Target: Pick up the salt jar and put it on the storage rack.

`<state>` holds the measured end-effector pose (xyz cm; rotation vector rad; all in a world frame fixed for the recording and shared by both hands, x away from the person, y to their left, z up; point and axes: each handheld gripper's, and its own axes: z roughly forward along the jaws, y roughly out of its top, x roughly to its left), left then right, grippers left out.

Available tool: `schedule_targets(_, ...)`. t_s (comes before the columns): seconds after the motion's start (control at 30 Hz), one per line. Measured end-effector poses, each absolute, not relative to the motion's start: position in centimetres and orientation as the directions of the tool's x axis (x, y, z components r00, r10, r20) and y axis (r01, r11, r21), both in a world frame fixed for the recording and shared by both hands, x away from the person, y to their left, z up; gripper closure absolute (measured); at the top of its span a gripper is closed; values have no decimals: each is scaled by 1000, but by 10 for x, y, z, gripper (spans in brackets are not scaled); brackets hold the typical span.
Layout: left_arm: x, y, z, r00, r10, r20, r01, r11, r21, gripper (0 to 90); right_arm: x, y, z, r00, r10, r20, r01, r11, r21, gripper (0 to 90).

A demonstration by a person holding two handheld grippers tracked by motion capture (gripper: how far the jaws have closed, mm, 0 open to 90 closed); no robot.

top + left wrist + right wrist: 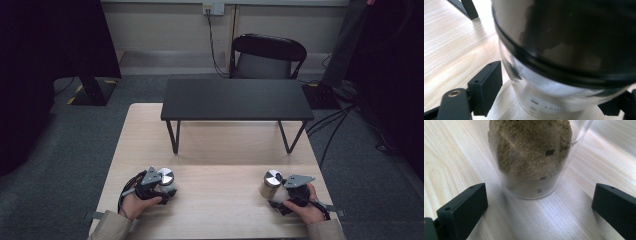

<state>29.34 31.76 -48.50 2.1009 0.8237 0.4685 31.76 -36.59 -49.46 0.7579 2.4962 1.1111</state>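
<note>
Right gripper view, sand-filled cup (534,157) between spread gripper (539,207) jaws, untouched

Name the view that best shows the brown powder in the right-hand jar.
Right gripper view: the brown powder fills the clear jar between the open jaws. The high view shows that jar's silver lid and tan side.

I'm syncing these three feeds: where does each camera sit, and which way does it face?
High view: above the person's side, facing forward and down on the table; both hands and sleeves show.
Left gripper view: on the left gripper, facing a clear jar; black jaws show.
Right gripper view: on the right gripper, facing a powder-filled jar, also in the high view.
</note>
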Motion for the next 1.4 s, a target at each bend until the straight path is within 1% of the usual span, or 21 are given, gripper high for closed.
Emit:
schedule_targets(0.17, 295, 319, -486, 729, 684, 31, 386, -448, 806, 286, 317, -366, -495, -813, 579, -61, 342, 560, 755, 0)
schedule_targets(0.27, 294, 318, -485, 729, 683, 45, 381, -458, 803, 293, 317, -366, -495, -813, 579, -61, 342, 560, 755, 0)
schedule_targets(0.33, 293, 316, -484, 730, 681, 58, 374, -469, 800, 297, 317, -366, -495, -813, 579, -61, 342, 560, 755, 0)
schedule_targets(0.77, 292, 313, -482, 726, 684, 73, 370, -477, 797, 300, 317, -366, -495, -812, 580, -61, 343, 559, 755, 0)
schedule_targets(1.0, 292, 313, -479, 740, 671, 51, 367, -466, 805, 301, 317, -366, -495, -812, 581, -61, 344, 559, 755, 0)
schedule_targets(1.4, 297, 314, -460, 756, 655, 24, 370, -457, 808, 301, 317, -365, -495, -811, 582, -61, 344, 558, 755, 0)
